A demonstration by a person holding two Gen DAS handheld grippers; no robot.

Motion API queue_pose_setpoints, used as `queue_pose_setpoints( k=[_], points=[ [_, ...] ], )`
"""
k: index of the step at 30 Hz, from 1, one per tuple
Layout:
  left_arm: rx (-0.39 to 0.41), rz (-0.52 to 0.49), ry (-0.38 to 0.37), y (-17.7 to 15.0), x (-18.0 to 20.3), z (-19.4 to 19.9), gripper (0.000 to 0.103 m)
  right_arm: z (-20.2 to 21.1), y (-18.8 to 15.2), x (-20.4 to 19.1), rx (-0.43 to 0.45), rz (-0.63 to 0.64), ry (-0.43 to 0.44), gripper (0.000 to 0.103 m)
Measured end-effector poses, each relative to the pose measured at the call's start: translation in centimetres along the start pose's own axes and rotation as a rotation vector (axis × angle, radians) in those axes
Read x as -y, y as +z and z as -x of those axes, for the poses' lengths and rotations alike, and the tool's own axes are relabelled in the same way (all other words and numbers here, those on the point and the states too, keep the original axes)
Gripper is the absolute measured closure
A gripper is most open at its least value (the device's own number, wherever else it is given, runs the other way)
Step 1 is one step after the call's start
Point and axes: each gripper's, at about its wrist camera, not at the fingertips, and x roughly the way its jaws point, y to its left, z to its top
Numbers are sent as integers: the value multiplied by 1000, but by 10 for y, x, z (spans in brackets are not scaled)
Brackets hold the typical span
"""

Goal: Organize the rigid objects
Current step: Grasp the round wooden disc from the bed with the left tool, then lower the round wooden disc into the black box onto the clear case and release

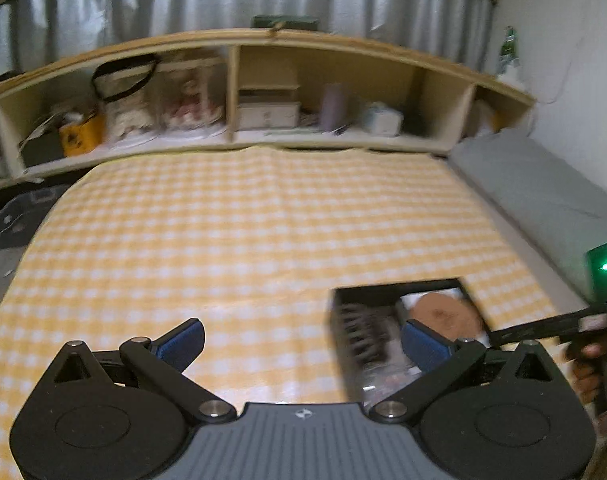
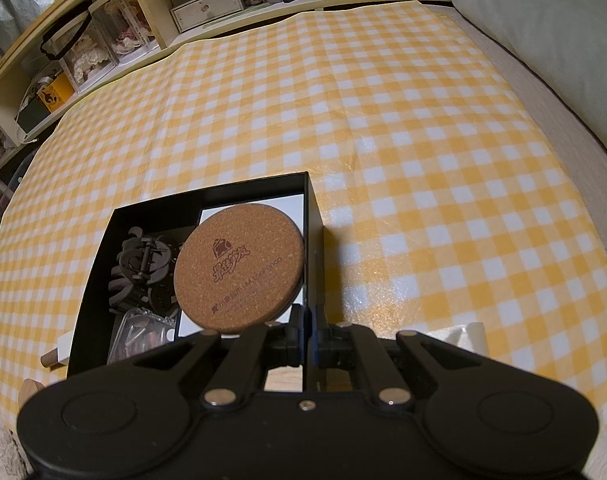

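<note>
Cork is what shows most plainly: the round cork coaster (image 2: pixel 239 268) lies flat in my black box (image 2: pixel 103 248), toward its right wall, over a white card, with the dark hair clip (image 2: pixel 143 268) and a clear packet (image 2: pixel 137 332) in the left half. The box sits on the yellow checked cloth (image 2: pixel 383 120), a surface I take for a bed, since a grey pillow (image 2: pixel 551 32) lies along its right side.

My right claw (image 2: pixel 309 340) is clenched on the box's right wall, near the corner closest to me, tilted steeply down. It pins the box; I judge it is steadying, not lifting.

My left claw (image 1: pixel 303 344) is released, fingers spread wide with nothing between them. In its view the box (image 1: pixel 383 292) lies ahead and to the right, partly behind the right fingertip (image 1: pixel 423 346). The claw hangs above the cloth, angled moderately down.

No loose object shows on the cloth, so the next move likely turns on where the left claw heads; I cannot tell which thing comes next.
</note>
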Motion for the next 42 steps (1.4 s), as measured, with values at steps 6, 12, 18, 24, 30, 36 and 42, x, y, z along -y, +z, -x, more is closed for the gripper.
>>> queue_pose_setpoints(
  k=[6, 12, 18, 24, 30, 36, 42],
  points=[
    [-84, -50, 132, -21, -49, -24, 0, 0, 0, 0, 0, 2, -1, 99],
    [-236, -163, 133, -50, -85, -51, 0, 0, 0, 0, 0, 1, 0, 99],
    [-468, -231, 68, -84, -96, -73, 0, 0, 0, 0, 1, 5, -2, 99],
    [-549, -260, -7, -96, -85, -79, 7, 0, 0, 0, 2, 9, -4, 99],
    [-570, -238, -89, -101, -75, -79, 14, -1, 0, -1, 2, 11, -5, 99],
    [-590, -234, -65, -107, -70, -90, 31, -1, 0, -1, 2, 13, -6, 99],
    [-578, -171, -37, -100, -81, -88, 35, -1, 0, -1, 3, 14, -7, 99]
  ],
)
